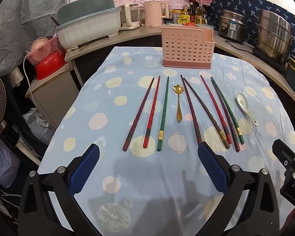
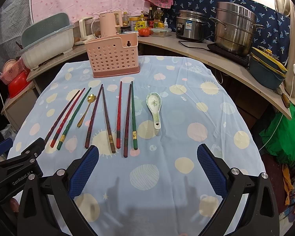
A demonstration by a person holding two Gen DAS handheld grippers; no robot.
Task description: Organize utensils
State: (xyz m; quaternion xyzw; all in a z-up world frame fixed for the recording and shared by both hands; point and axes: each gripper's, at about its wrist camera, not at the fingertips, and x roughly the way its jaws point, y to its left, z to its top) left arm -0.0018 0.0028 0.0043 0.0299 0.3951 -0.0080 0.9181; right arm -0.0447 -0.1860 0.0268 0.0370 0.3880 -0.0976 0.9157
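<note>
Lying in a row across the middle of both frames, eight chopsticks rest on the blue spotted cloth that covers the bench, with their thin tips toward the top of the frame. A small gold spoon lies among them, between the left three and the right five. At the right end of the row is a white ceramic spoon with a green pattern, well apart from the gold one. Above the row, near the top centre of the left wrist view, a pink perforated utensil holder stands upright on the cloth. The left gripper hangs in the lower part of its frame with the jaws wide apart and nothing between them; its right finger tip is just beside the ends of the right chopsticks. The right gripper is likewise spread wide and empty, below the ceramic spoon.
</note>
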